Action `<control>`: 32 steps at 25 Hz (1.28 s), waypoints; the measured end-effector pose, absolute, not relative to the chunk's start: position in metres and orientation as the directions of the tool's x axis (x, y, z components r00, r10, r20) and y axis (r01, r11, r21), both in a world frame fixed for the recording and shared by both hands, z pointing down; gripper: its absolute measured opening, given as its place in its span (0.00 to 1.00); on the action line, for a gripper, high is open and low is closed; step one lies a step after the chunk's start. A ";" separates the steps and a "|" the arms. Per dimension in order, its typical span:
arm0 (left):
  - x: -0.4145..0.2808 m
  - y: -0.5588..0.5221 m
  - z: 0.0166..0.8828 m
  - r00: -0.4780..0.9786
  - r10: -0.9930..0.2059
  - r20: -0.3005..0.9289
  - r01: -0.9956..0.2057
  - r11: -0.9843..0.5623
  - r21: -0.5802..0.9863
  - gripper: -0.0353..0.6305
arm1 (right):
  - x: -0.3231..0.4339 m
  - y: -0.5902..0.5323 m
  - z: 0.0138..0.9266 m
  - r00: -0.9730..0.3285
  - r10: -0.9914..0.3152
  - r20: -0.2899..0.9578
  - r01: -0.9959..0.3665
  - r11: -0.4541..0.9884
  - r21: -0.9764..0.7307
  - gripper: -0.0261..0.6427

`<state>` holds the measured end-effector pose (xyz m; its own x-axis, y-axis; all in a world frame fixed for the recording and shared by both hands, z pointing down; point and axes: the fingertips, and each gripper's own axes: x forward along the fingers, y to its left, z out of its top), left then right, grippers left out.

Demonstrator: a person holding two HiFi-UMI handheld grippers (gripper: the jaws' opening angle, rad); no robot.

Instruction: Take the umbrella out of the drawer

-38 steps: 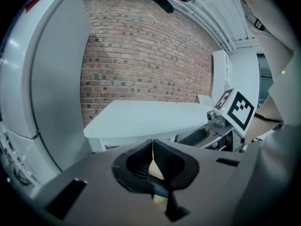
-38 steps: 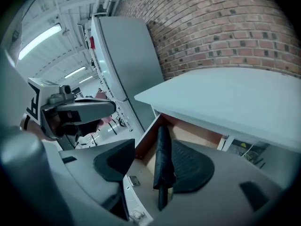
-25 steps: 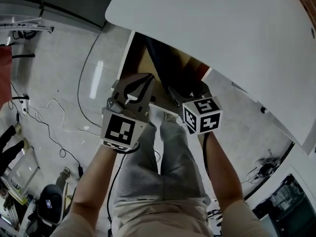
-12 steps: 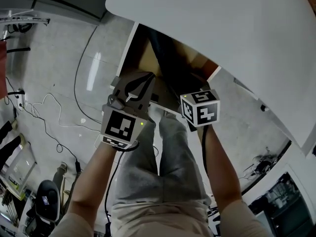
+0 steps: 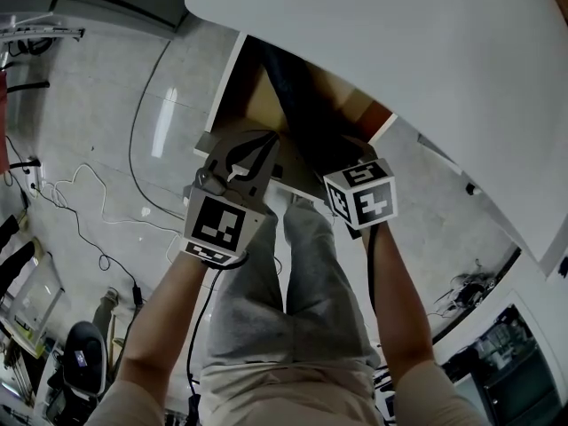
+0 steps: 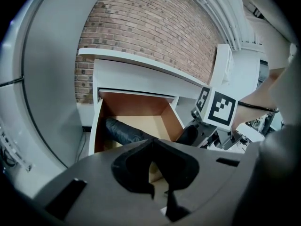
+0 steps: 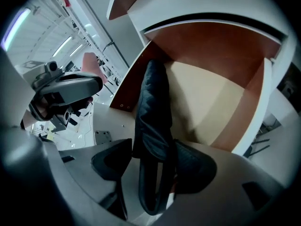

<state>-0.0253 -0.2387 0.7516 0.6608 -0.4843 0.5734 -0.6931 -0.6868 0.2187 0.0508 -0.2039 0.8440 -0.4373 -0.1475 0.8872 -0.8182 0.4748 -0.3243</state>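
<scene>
A black folded umbrella lies slantwise in the open wooden drawer under the white tabletop. In the right gripper view the umbrella runs from the drawer's floor back between the jaws, its near end with the strap close to the camera. My right gripper is shut on it, the right pad pressed against the fabric. In the head view my right gripper sits at the drawer's front. My left gripper hovers at the drawer's front left, shut and holding nothing. In the left gripper view my left gripper faces the umbrella.
The white tabletop overhangs the drawer's back. A brick wall stands behind the desk. Cables trail over the tiled floor at left. The person's grey trouser legs are directly below the grippers.
The right gripper has edged slightly up toward the drawer. The left gripper has hardly moved. The umbrella still lies in the drawer.
</scene>
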 end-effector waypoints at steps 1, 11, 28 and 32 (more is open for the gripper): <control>-0.024 -0.239 0.752 0.663 -0.483 0.573 -0.691 -0.689 0.219 0.07 | 0.048 -0.202 0.847 -0.435 -0.125 0.891 -0.810 0.486 -0.328 0.43; -0.024 -0.234 0.759 0.659 -0.483 0.576 -0.700 -0.675 0.234 0.07 | 0.047 -0.207 0.847 -0.464 -0.198 0.864 -0.833 0.429 -0.349 0.24; -0.014 -0.215 0.757 0.655 -0.475 0.588 -0.703 -0.669 0.242 0.07 | 0.051 -0.201 0.821 -0.495 -0.376 0.783 -0.838 0.446 -0.316 0.12; -0.020 -0.219 0.744 0.635 -0.505 0.584 -0.719 -0.664 0.207 0.07 | 0.045 -0.202 0.799 -0.514 -0.426 0.744 -0.832 0.459 -0.312 0.12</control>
<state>-0.0198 -0.2185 0.7442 0.6351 -0.5051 0.5844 -0.7186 -0.6639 0.2071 0.0449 -0.2019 0.7995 -0.5142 -0.4258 0.7445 -0.8320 0.4586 -0.3123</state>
